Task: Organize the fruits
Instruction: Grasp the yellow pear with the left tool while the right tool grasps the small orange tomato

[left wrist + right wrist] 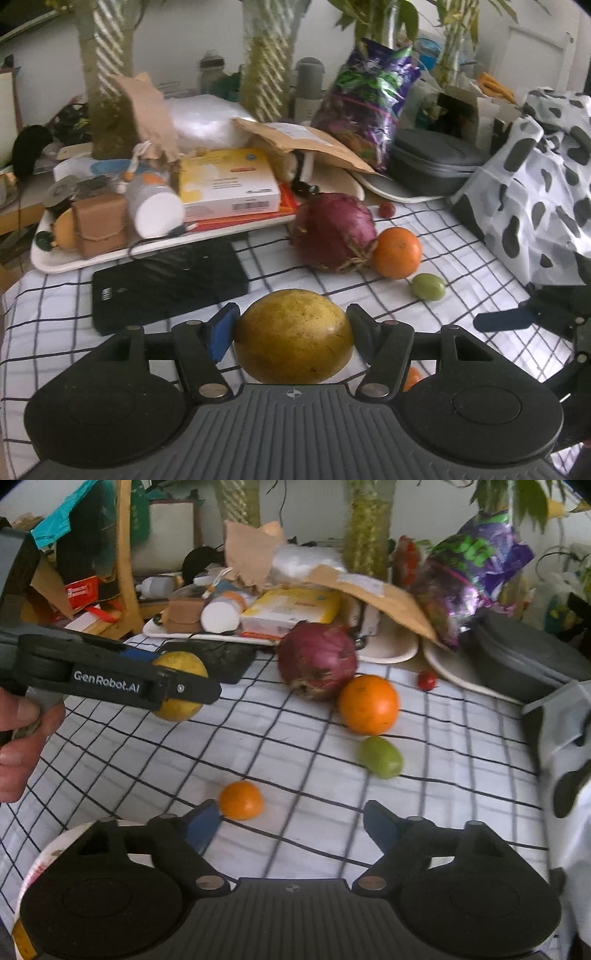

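Yellow fruit (293, 336) pinched in my left claw (291, 332); my right claw (291, 823) gapes empty; oranges (368, 704), green fruit (381, 757) remain unsorted.

You have the yellow fruit (293, 336), round and speckled, pinched between the left gripper's (291, 332) fingers above the checked cloth (295, 738). Your purple-red fruit (317, 661) touches the big orange (368, 704); the green fruit (381, 757) lies just beside that. Your small orange (241, 799) sits nearer, well apart from a tiny red fruit (426, 679).
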Motion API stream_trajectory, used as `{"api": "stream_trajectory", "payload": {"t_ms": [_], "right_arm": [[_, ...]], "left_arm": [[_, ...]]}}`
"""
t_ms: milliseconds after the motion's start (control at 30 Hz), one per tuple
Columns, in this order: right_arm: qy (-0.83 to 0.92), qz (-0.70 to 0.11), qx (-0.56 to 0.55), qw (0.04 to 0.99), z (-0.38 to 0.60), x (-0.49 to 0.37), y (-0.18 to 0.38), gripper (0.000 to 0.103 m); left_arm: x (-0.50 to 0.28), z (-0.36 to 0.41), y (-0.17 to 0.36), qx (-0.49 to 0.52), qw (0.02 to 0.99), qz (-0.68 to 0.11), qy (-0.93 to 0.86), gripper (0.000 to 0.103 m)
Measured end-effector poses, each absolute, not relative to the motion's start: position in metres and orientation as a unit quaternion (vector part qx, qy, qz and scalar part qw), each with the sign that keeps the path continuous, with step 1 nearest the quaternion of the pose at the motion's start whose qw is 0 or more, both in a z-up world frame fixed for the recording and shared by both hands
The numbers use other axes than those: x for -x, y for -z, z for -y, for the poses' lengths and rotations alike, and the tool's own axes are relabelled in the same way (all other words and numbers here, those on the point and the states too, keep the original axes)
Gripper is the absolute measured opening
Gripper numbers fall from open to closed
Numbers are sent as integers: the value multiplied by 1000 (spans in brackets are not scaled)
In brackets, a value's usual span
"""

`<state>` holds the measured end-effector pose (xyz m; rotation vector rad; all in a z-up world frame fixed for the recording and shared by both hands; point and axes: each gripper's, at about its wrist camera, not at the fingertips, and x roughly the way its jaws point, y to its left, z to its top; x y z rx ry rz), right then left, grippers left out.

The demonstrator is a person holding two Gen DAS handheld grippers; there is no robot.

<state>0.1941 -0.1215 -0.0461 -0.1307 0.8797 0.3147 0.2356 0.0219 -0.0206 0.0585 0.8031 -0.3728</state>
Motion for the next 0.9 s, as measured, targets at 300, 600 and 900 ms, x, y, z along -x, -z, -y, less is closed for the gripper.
{"api": "stream_trajectory", "payload": {"t_ms": [300, 600, 900], "right_arm": [[-195, -431, 73, 878, 94, -204, 57, 58], [-190, -438, 88, 874, 89, -212, 70, 33], [-179, -422, 76, 886, 104, -199, 51, 33]], "left_arm": [[-234, -39, 20, -20, 903, -392, 177, 61], [-234, -40, 19, -17, 900, -394, 184, 61], [-217, -32, 11, -24, 898, -390, 202, 61]]}}
